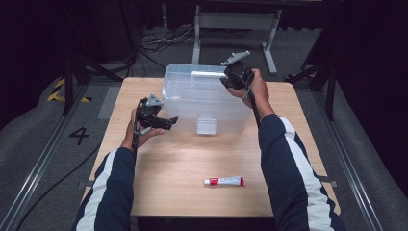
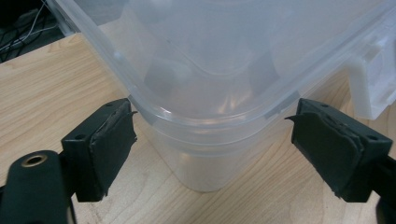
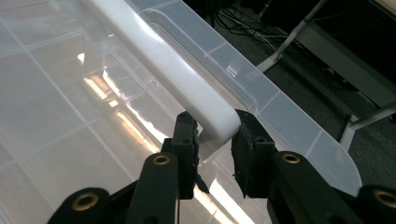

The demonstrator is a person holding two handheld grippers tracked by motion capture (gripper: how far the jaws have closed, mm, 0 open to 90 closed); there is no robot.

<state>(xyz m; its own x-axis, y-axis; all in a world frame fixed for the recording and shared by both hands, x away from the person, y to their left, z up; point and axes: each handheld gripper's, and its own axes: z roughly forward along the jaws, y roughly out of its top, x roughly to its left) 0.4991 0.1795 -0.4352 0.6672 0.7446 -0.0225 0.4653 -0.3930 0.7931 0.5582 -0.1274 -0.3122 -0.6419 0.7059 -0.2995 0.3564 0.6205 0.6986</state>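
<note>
A clear plastic box [image 1: 204, 98] is set at the far middle of the bench [image 1: 183, 163]. Its white lid handle [image 3: 187, 81] is pinched at one end by the right hand-held gripper [image 3: 214, 140]. The left hand-held gripper [image 2: 212, 140] is spread wide around the box's near-left corner, pads not pressing. A toothpaste tube [image 1: 224, 181] lies well apart, near the front edge.

Right tool [image 3: 215, 140] pinching the white handle [image 3: 177, 70] on a see-through box lid [image 3: 60, 126].

Two black jaws closed on the handle's near end, one on each side. Past the lid's edge, grey floor [image 3: 280, 60], cables and metal legs [image 3: 355, 121].
</note>
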